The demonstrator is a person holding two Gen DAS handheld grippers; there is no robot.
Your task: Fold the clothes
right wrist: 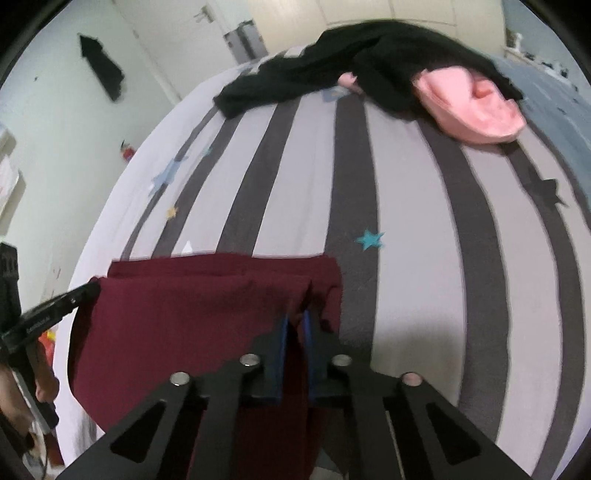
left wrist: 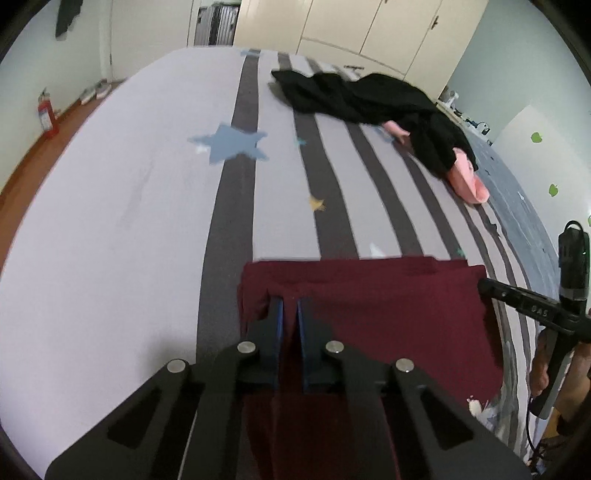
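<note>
A maroon garment [left wrist: 388,314] lies at the near edge of the bed, held up at its two near corners. My left gripper [left wrist: 290,301] is shut on its left corner. My right gripper [right wrist: 297,314] is shut on the right corner of the same maroon garment [right wrist: 177,314]. The right gripper's finger also shows in the left wrist view [left wrist: 524,301], and the left gripper's finger shows in the right wrist view [right wrist: 62,302]. The cloth hangs in a fold between the two grippers.
The bed [left wrist: 110,203] has a lilac sheet with dark stripes [right wrist: 351,177] and stars. A black garment [left wrist: 369,96] and a pink garment [right wrist: 476,110] lie piled at the far side. A red fire extinguisher [left wrist: 47,114] stands on the wooden floor at left. Wardrobes [left wrist: 351,26] line the back wall.
</note>
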